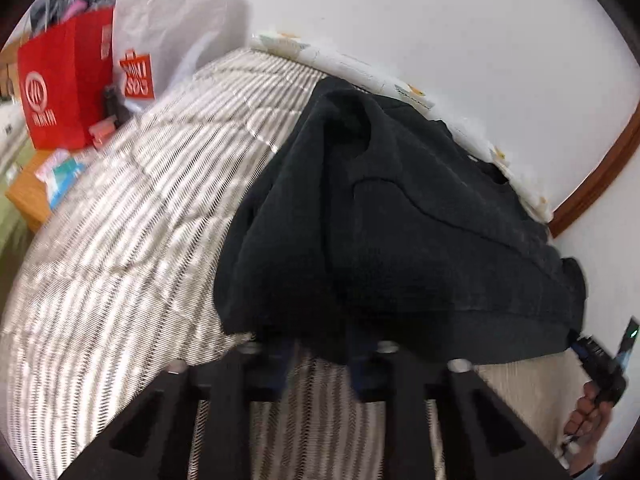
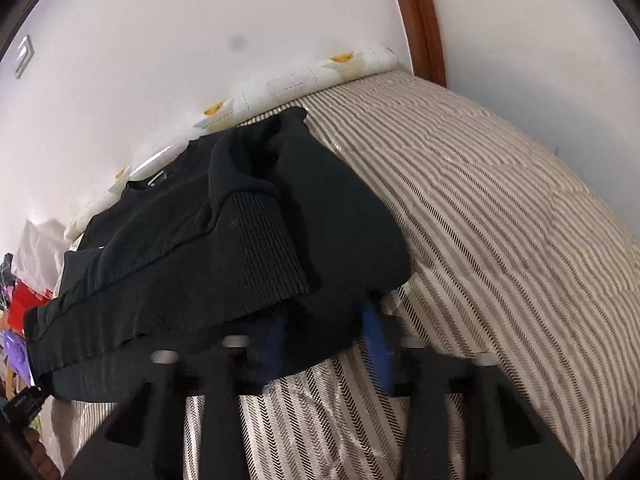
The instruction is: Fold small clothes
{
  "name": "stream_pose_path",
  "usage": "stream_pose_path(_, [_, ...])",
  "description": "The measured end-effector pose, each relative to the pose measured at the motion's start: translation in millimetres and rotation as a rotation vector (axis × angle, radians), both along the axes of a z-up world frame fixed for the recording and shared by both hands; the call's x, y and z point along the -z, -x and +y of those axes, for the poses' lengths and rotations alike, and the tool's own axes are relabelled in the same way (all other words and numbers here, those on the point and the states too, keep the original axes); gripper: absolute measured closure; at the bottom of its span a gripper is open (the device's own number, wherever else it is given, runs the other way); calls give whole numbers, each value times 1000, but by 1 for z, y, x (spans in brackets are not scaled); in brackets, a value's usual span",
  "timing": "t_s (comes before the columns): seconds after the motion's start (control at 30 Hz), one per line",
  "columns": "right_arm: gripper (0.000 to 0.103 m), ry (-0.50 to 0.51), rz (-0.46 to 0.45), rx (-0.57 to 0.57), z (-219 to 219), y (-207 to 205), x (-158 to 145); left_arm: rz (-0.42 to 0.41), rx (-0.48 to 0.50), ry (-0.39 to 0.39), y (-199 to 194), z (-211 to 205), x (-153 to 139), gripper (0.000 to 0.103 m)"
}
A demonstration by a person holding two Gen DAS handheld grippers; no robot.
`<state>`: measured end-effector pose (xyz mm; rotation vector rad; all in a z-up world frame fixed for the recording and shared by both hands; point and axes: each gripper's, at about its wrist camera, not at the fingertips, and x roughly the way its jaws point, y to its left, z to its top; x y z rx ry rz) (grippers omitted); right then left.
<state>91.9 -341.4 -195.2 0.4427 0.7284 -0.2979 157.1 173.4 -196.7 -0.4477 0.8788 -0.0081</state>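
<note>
You're in a home bedroom. Striped quilt [image 2: 500, 208] covers the bed, white wall [image 1: 440, 20] behind. Shopping bags [image 1: 68, 84] beside it.

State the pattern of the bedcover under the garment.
The bedcover has grey-and-white stripes, clearest in the right wrist view.

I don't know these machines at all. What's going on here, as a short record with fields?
Garment: black sweater, bunched, its near hem lifted off the bed
Surface: striped quilt
Left gripper: at one hem corner; cloth hides the fingertips, so the grip is unclear
Right gripper: at the other hem corner, fingertips under the cloth, grip also unclear
Collar: at the far side, near the white wall
Ribbed cuff: lying across the top of the sweater
Nearby: red bag on a wooden stand beside the bed
</note>
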Motion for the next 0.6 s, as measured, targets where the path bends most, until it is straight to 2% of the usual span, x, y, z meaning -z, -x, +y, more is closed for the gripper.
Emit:
stream_pose_path(0.07, [90, -8, -16, -16, -1, 4, -4, -6, 4, 1, 1, 0, -1, 93])
stream_pose_path(0.27, [92, 25, -56, -38, 6, 22, -21, -44, 31, -24, 18, 1, -10, 94])
stream_pose_path(0.6, [92, 61, -51, -70, 20, 73, -35, -49, 67, -15, 56, 8, -11, 94])
